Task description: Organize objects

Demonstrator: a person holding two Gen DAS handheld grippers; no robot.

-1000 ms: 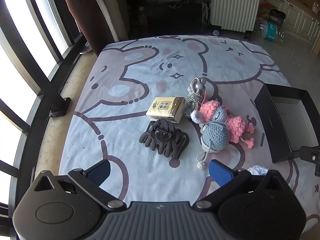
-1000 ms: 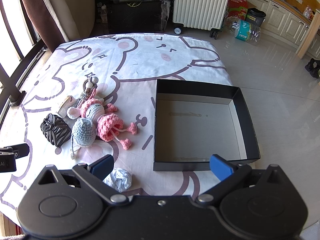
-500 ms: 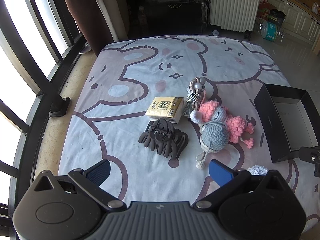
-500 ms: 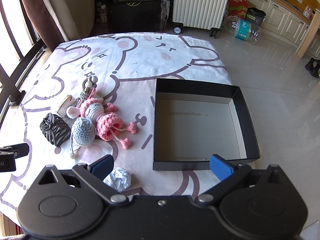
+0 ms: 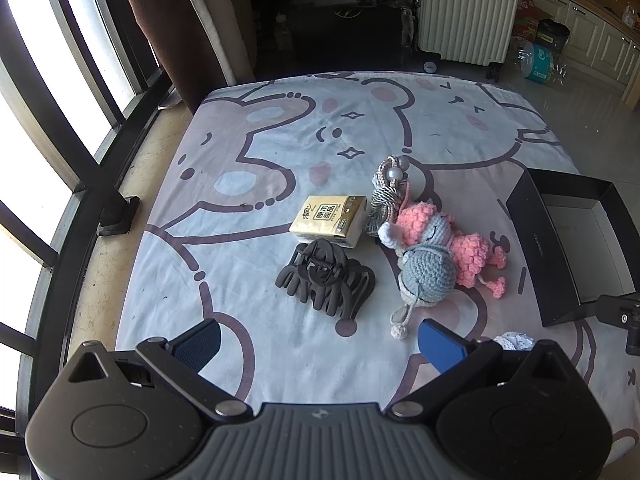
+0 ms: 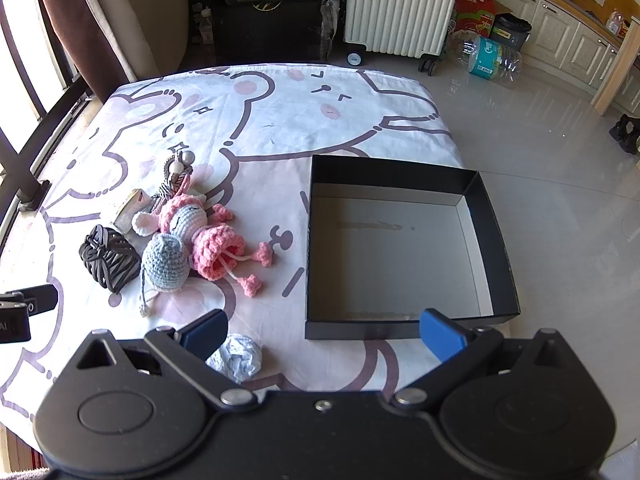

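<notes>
Left claw [image 5: 318,340] spread wide, holding nothing, above the cartoon-print sheet [image 5: 248,168]. Ahead of it, left to right: dark hair clip [image 5: 326,276], tissue pack [image 5: 330,220] just behind it, grey tassel charm [image 5: 386,196] beside the pack, pink-and-grey crochet doll [image 5: 434,252] touching the charm. White crochet ball [image 6: 238,358] sits by the right claw's left finger. Right claw [image 6: 323,334] also wide, nothing in it, near edge of the black box [image 6: 490,232], which lies well right of the pile.
</notes>
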